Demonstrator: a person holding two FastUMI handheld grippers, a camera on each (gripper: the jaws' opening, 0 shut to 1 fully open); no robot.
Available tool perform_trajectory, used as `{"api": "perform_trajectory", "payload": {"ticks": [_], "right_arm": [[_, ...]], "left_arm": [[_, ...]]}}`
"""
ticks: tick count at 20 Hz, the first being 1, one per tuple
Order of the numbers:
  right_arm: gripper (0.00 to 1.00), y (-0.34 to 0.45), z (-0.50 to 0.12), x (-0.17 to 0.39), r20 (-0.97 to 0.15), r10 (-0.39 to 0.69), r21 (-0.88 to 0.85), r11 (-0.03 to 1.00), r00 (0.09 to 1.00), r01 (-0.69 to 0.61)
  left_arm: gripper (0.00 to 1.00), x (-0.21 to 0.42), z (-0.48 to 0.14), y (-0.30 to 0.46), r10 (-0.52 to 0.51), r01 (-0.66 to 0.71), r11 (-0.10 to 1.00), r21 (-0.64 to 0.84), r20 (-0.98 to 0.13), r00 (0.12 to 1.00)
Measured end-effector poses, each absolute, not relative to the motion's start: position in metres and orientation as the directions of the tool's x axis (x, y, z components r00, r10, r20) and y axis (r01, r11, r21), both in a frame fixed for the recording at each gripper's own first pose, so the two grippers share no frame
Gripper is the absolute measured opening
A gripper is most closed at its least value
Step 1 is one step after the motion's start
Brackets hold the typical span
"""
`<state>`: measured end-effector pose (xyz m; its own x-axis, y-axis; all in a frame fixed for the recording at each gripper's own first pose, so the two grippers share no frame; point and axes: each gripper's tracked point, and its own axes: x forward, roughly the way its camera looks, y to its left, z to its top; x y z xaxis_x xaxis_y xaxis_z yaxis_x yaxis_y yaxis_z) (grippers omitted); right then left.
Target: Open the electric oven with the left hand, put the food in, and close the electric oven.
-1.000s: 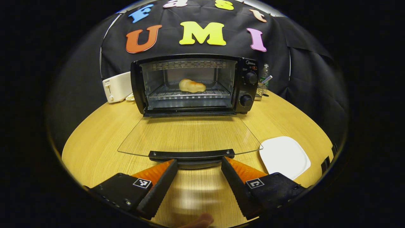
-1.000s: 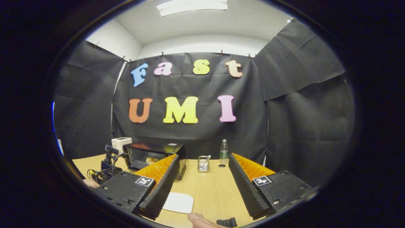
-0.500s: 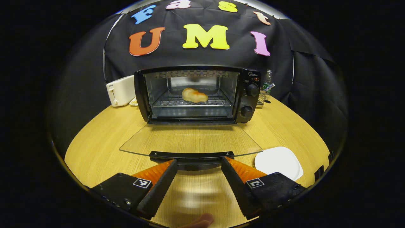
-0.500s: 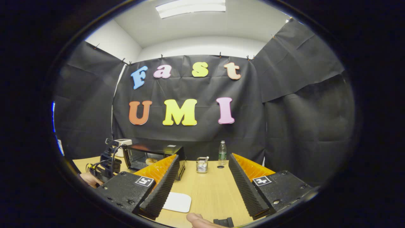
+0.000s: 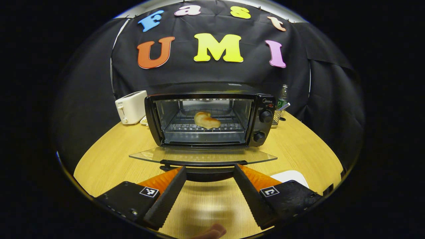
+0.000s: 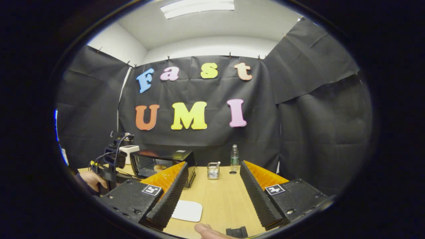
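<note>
Oven (image 5: 206, 119) sits on tabletop (image 5: 109, 156), food (image 5: 206, 120) on its rack. Glass door (image 5: 202, 154) hangs near level: stiff, hinged, fragile (lift by the handle (image 5: 203, 163), not the pane). Left gripper (image 5: 207, 172) set wide just under handle, not clamped. Right gripper (image 6: 212, 172) wide, empty, well apart.

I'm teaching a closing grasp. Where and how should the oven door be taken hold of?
Grip the door's handle, the dark bar along the free edge of the glass door, coming from the front. The door hangs open and nearly level, so the handle faces the left gripper, whose open fingers straddle its middle.
</note>
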<state>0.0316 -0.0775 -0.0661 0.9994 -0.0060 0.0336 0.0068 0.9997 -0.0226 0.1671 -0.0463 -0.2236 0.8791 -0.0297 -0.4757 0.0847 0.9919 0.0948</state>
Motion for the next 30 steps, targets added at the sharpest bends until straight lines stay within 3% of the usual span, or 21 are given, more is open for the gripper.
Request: {"api": "perform_trajectory", "payload": {"ticks": [9, 20, 30], "right_arm": [[0.98, -0.083, -0.065, 0.028, 0.039, -0.024, -0.019, 1.0, 0.999, 0.024], [0.98, -0.085, -0.069, 0.035, 0.022, -0.046, -0.035, 0.998, 0.999, 0.047], [0.96, -0.068, -0.033, 0.025, 0.064, -0.042, -0.048, 0.998, 0.997, 0.045]], "left_arm": [[0.99, 0.204, -0.184, -0.045, -0.037, 0.086, 0.99, 0.113, -0.378, 0.925], [0.96, 0.261, -0.151, -0.053, -0.074, 0.114, 0.988, 0.108, -0.317, 0.946], [0.96, 0.195, -0.066, -0.05, -0.105, 0.122, 0.988, 0.095, -0.167, 0.98]]}}
